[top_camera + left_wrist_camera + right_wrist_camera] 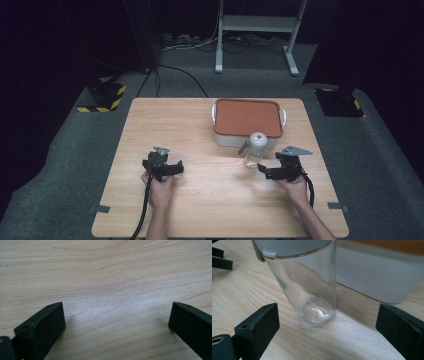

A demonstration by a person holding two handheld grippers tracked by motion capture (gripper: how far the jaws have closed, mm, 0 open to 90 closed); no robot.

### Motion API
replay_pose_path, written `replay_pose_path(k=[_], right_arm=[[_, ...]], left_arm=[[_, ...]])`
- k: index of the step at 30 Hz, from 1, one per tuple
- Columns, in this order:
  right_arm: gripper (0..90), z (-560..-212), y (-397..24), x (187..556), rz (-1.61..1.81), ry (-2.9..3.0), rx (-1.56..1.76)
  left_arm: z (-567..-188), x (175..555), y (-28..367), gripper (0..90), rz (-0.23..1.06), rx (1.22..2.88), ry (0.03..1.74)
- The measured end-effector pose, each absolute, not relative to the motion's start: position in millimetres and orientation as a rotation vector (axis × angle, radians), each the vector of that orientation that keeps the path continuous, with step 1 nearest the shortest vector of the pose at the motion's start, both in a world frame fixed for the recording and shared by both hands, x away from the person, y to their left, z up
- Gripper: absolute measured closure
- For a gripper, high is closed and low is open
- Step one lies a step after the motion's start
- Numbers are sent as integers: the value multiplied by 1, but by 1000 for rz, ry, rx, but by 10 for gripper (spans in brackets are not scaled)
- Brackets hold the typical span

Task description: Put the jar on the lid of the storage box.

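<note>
Right tool (270,172): jaws spread wide, released, aimed at a clear lidded jar (255,149) standing on the desk (210,200) before an orange-lidded box (247,120). Left tool (169,169): released, idle. Step judged: approach; next, closing around the jar.

- table (200,125): light wood, fine grain lines, pale sheen in left gripper view
- box (247,139): white body and handles; lid (246,117) flat orange-brown
- jar (255,152): clear glass, pale grey-white cap
- left gripper (176,169): black, grey plate on top; jaws matte black in left gripper view
- right gripper (264,171): black, grey plate on top, black cable
- floor (60,150): dark grey carpet
- floor blocks (101,97): black with yellow-black hazard stripes
- frame (257,25) behind table: white-grey metal
- tape tabs (99,208) at near table corners: grey
</note>
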State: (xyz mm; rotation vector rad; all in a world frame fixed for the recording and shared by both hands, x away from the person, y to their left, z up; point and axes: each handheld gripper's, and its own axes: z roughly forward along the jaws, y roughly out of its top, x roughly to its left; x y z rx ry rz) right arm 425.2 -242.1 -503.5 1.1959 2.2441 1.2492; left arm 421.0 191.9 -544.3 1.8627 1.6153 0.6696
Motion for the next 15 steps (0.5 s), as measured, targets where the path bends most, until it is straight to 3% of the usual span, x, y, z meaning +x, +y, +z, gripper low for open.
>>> replay_pose_path(k=[15], right_arm=[[57, -501, -228, 428, 1262, 2254, 1167]], left_arm=[[-544, 421, 192, 8, 670, 1863, 1615]])
